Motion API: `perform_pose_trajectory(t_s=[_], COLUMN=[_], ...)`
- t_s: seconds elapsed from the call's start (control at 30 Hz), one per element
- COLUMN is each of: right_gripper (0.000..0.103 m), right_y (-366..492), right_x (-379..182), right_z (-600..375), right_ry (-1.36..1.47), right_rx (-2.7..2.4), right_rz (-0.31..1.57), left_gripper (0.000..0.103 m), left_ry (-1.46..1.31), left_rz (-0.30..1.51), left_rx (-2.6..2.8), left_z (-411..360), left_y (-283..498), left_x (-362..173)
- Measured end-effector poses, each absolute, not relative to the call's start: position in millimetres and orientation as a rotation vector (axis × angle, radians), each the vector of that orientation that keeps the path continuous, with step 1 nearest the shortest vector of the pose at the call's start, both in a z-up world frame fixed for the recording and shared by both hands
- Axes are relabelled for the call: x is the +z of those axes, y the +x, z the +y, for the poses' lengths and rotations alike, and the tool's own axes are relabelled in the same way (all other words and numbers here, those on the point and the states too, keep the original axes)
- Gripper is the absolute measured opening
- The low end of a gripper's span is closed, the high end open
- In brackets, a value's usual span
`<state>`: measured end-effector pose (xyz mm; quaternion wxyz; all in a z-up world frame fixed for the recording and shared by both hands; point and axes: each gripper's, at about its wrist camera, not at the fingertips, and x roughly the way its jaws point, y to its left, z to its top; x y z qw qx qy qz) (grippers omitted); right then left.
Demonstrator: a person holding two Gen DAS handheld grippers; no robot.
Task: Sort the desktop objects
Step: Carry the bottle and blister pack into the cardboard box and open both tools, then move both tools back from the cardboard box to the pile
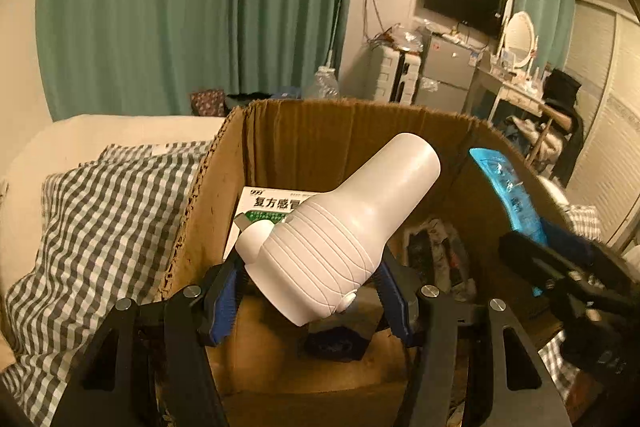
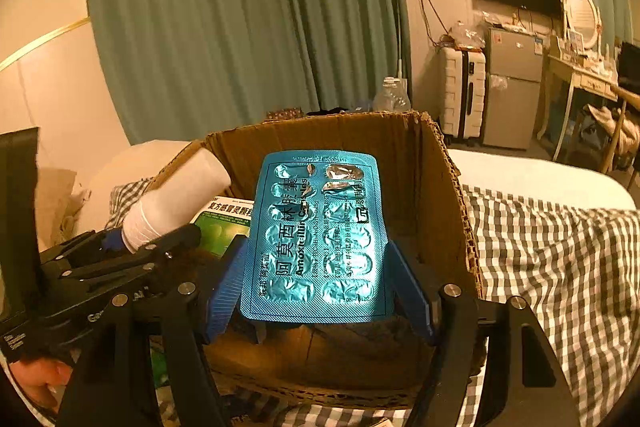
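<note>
Hand-held grippers [image 1: 308, 291] [image 2: 320, 291] hold items above box rim [image 1: 352, 105].

White bottle [image 1: 340, 231] tilted over box [image 1: 320, 131]; blue blister pack [image 2: 320, 235] upright.

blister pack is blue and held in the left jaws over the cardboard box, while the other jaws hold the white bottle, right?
Not quite: the blue blister pack is held in the right gripper, as the right wrist view shows. The left gripper holds the white bottle. Both are over the cardboard box.
</note>
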<state>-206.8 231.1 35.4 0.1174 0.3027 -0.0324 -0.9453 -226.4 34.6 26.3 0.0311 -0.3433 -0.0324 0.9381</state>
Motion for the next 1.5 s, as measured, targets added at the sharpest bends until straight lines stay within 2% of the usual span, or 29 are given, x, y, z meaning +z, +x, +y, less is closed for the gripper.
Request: perform_pose_trajectory(t_s=[0.03, 0.07, 0.13, 0.2, 0.43, 0.73, 1.17, 1.33, 1.5], right_gripper=[0.082, 0.088, 0.092, 0.092, 0.092, 0.092, 0.092, 0.092, 0.087], right_y=[-205.5, -202.5, -196.0, -188.3, -147.7, -79.5, -13.7, -7.0, -10.5], right_x=[36.7, 38.6, 43.2, 48.3, 68.0, 54.3, -0.2, -19.7, -34.1], right_z=[231.4, 232.6, 236.3, 240.9, 259.7, 271.2, 233.4, 217.9, 206.8], right_ry=[0.885, 0.872, 0.834, 0.821, 0.796, 0.896, 1.054, 1.142, 1.207], right_rx=[-2.783, -2.809, -2.829, -2.831, -2.864, -2.849, -2.780, -2.763, -2.753], right_rz=[-0.084, -0.080, -0.106, -0.145, -0.202, -0.266, -0.144, -0.051, 0.018], left_gripper=[0.079, 0.084, 0.094, 0.097, 0.097, 0.098, 0.098, 0.098, 0.098], left_ry=[-1.066, -1.067, -1.047, -1.018, -1.015, -1.086, -1.242, -1.248, -1.185], left_rz=[-0.077, -0.066, -0.055, -0.018, -0.085, -0.131, -0.154, -0.005, 0.037], left_rx=[2.899, 2.902, 2.893, 2.926, 2.924, 2.900, 2.826, 2.787, 2.759], left_z=[36.0, 37.0, 39.7, 40.6, 25.3, 10.9, 5.0, 27.9, 38.4], left_y=[-225.7, -224.1, -217.2, -209.6, -174.2, -100.9, -25.8, -23.9, -26.5], left_x=[26.4, 27.2, 32.6, 39.5, 54.8, 46.7, -24.2, -48.4, -58.3])
